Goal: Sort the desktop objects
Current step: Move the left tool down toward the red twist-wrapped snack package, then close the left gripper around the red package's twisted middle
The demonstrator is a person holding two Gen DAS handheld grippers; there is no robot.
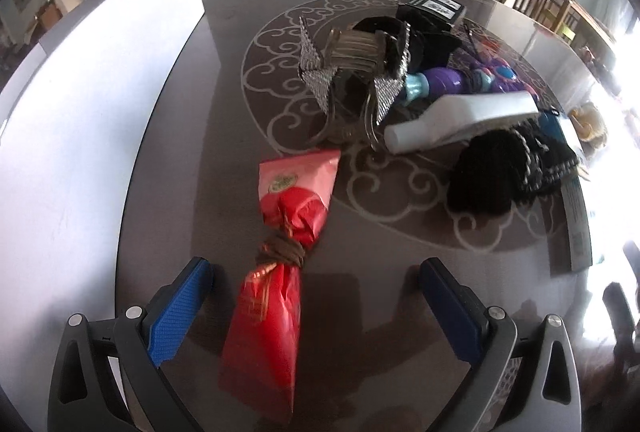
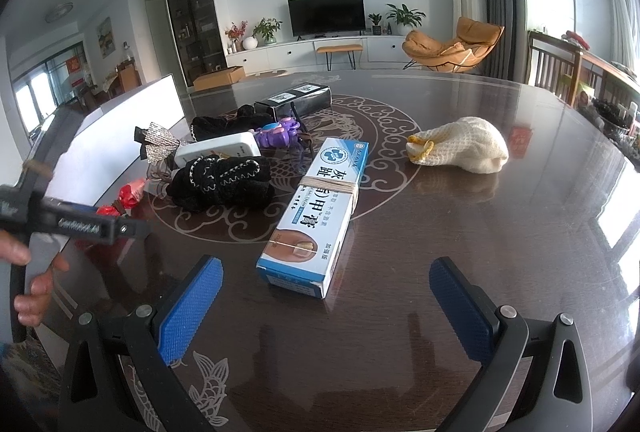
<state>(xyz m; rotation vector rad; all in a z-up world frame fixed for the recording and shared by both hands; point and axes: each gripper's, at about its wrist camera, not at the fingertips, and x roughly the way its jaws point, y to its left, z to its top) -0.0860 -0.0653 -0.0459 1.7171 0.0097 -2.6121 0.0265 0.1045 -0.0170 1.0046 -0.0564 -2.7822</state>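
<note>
Now both tools gape wide, gripping nothing. Left tool straddles a red packet; right tool faces a blue box on the counter.

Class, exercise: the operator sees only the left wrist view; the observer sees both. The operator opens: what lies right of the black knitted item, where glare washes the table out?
Observer: A blue-and-white box, with rubber bands around its middle.
Operator: Anything past it?
Observer: A cream knitted pouch, apart from the box.
Operator: And the right hand-held gripper?
Observer: It is open, gripping nothing; the box's near end sits at its fingertips.
</note>
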